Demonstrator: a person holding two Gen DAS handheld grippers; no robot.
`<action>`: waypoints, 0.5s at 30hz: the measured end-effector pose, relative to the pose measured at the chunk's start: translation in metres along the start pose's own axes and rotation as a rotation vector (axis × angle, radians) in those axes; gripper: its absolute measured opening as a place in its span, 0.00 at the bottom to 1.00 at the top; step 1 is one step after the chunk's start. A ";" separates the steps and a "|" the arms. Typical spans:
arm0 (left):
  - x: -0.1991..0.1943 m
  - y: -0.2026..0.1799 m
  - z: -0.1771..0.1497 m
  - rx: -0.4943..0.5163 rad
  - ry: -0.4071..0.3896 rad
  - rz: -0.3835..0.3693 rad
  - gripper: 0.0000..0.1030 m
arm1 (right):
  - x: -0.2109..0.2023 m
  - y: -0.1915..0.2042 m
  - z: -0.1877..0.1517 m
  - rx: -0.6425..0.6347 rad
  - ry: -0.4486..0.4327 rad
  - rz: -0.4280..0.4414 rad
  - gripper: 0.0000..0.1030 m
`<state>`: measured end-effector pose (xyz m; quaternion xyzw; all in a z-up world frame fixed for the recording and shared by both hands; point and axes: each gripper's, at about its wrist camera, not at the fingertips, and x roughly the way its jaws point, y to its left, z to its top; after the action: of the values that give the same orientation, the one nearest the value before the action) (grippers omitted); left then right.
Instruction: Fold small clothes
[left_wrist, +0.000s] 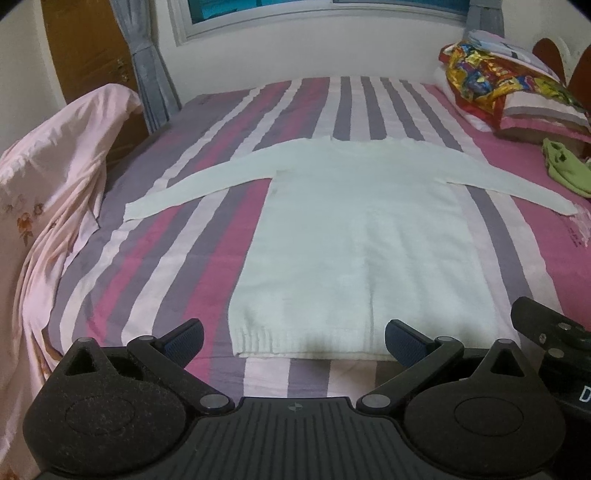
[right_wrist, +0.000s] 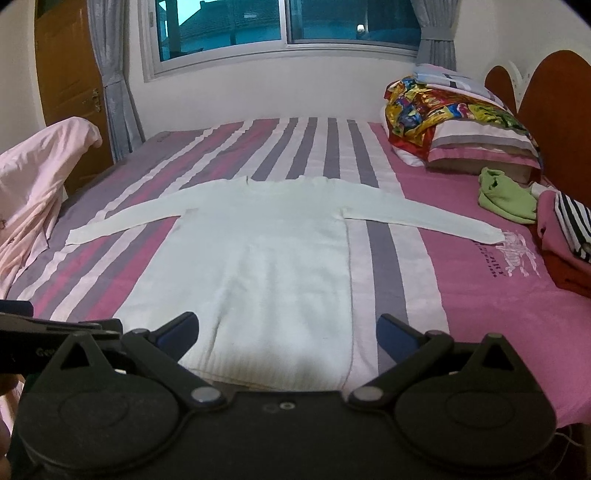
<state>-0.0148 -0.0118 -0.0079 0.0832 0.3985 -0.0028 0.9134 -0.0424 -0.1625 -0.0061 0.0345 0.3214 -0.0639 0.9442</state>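
Note:
A white long-sleeved sweater (left_wrist: 354, 240) lies flat on the striped bed, both sleeves spread out to the sides, hem toward me. It also shows in the right wrist view (right_wrist: 266, 258). My left gripper (left_wrist: 294, 341) is open and empty, just above the hem near the bed's front edge. My right gripper (right_wrist: 288, 334) is open and empty, over the sweater's lower right part. Part of the right gripper's body shows at the right edge of the left wrist view (left_wrist: 554, 339).
The bed has a pink, grey and white striped sheet (right_wrist: 388, 266). A pink cloth (left_wrist: 55, 177) hangs at the left. Pillows with colourful fabric (right_wrist: 450, 118), a green garment (right_wrist: 506, 199) and folded red and striped clothes (right_wrist: 569, 236) lie at the right by the headboard.

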 end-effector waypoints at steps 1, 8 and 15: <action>0.000 0.000 0.000 0.003 0.001 -0.002 1.00 | 0.000 0.000 0.000 -0.001 0.001 -0.006 1.00; 0.001 -0.003 0.001 0.021 0.006 -0.009 1.00 | 0.001 -0.001 -0.001 0.001 0.009 -0.022 1.00; 0.001 -0.005 0.002 0.008 0.016 -0.014 1.00 | 0.009 -0.003 0.000 0.019 0.070 -0.042 1.00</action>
<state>-0.0131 -0.0167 -0.0075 0.0839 0.4065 -0.0100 0.9098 -0.0351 -0.1665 -0.0116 0.0390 0.3542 -0.0855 0.9304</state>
